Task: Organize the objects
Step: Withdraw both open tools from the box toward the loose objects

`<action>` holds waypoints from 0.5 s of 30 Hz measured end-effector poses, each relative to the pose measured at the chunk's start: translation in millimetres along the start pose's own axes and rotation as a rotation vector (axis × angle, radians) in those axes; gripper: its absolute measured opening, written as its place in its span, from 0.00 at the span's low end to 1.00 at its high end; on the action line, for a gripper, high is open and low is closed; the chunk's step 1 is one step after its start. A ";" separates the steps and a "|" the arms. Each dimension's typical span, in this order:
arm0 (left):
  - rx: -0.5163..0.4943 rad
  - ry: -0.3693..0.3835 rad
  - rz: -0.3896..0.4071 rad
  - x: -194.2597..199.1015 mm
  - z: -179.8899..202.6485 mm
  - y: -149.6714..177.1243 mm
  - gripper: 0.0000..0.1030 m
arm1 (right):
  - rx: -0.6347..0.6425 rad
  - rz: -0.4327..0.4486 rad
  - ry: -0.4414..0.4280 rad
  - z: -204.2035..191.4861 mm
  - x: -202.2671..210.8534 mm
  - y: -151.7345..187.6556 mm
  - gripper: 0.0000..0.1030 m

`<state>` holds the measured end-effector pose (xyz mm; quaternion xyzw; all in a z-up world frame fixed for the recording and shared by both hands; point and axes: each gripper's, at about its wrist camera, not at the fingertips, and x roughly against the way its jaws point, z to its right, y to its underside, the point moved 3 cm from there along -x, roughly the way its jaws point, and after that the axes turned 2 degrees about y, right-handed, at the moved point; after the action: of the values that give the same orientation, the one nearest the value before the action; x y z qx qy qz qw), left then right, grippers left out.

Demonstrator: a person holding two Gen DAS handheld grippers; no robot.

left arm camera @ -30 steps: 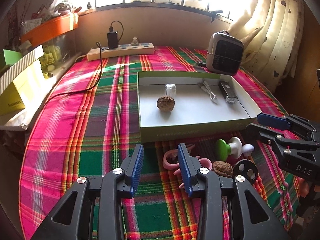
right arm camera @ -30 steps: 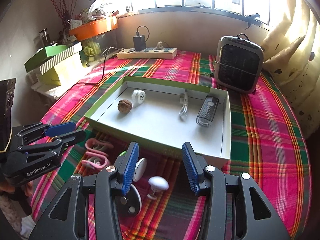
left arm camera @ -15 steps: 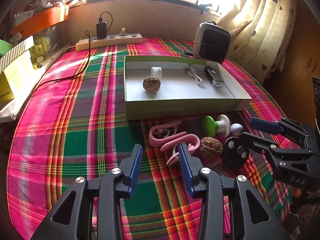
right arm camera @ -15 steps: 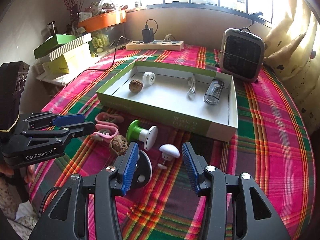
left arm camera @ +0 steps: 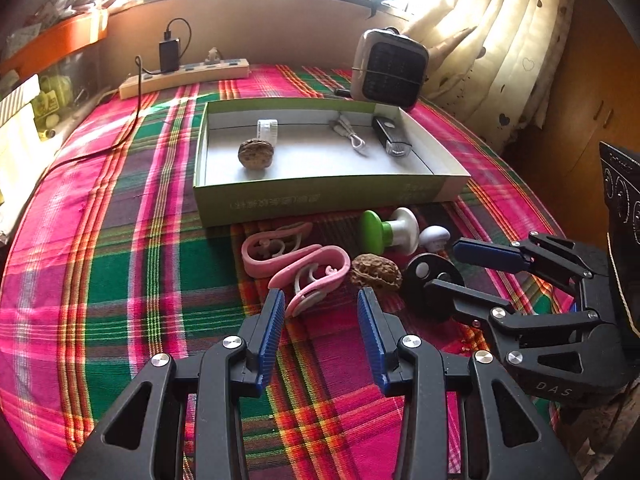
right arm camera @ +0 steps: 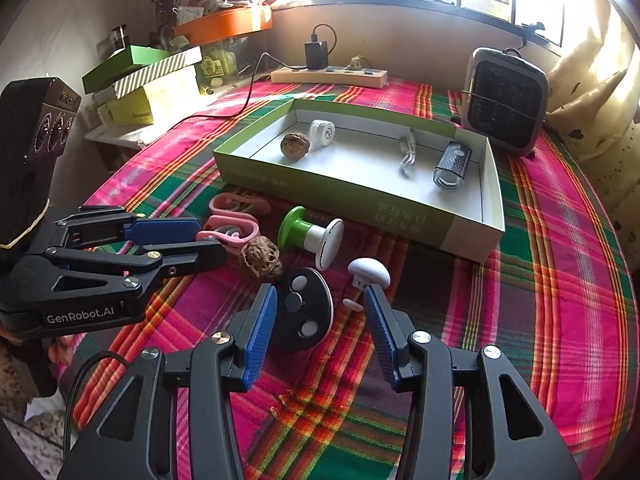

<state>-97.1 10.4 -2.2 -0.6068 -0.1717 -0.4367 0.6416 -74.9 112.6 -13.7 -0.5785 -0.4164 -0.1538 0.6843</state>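
Observation:
A green-sided box (left arm camera: 320, 196) (right arm camera: 460, 236) holds a walnut (left arm camera: 256, 154), a white roll, a cable and a grey device. In front of it lie two pink clips (left arm camera: 308, 276) (right arm camera: 230, 232), a loose walnut (left arm camera: 376, 272) (right arm camera: 260, 258), a green and white stamp (left arm camera: 384, 230) (right arm camera: 310, 234), a white mushroom knob (left arm camera: 434, 236) (right arm camera: 368, 272) and a black disc (left arm camera: 430, 276) (right arm camera: 304, 312). My left gripper (left arm camera: 322, 312) (right arm camera: 200, 240) is open just before the nearer pink clip. My right gripper (right arm camera: 320, 320) (left arm camera: 460, 268) is open around the black disc.
A plaid cloth (left arm camera: 120, 240) covers the round table. A small heater (left arm camera: 390, 68) (right arm camera: 506, 100) stands behind the box. A power strip (left arm camera: 184, 76) with a charger lies at the back. Stacked boxes (right arm camera: 148, 84) sit at the left.
Both grippers have drawn back from the box and lowered toward the loose objects. The right gripper now straddles the black disc; the left sits before the pink clip.

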 end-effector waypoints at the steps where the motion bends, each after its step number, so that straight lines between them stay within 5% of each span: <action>1: -0.006 0.004 -0.001 0.1 1.9 0.6 0.35 | 0.006 -0.003 0.009 -0.7 -0.6 0.1 0.46; 15: -0.064 0.041 -0.024 1.8 19.5 4.5 0.35 | 0.018 -0.011 0.043 4.0 1.4 3.2 0.46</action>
<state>-86.5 27.3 0.4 -0.6158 -0.1519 -0.4618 0.6201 -73.3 117.6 -14.9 -0.5666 -0.4062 -0.1661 0.6974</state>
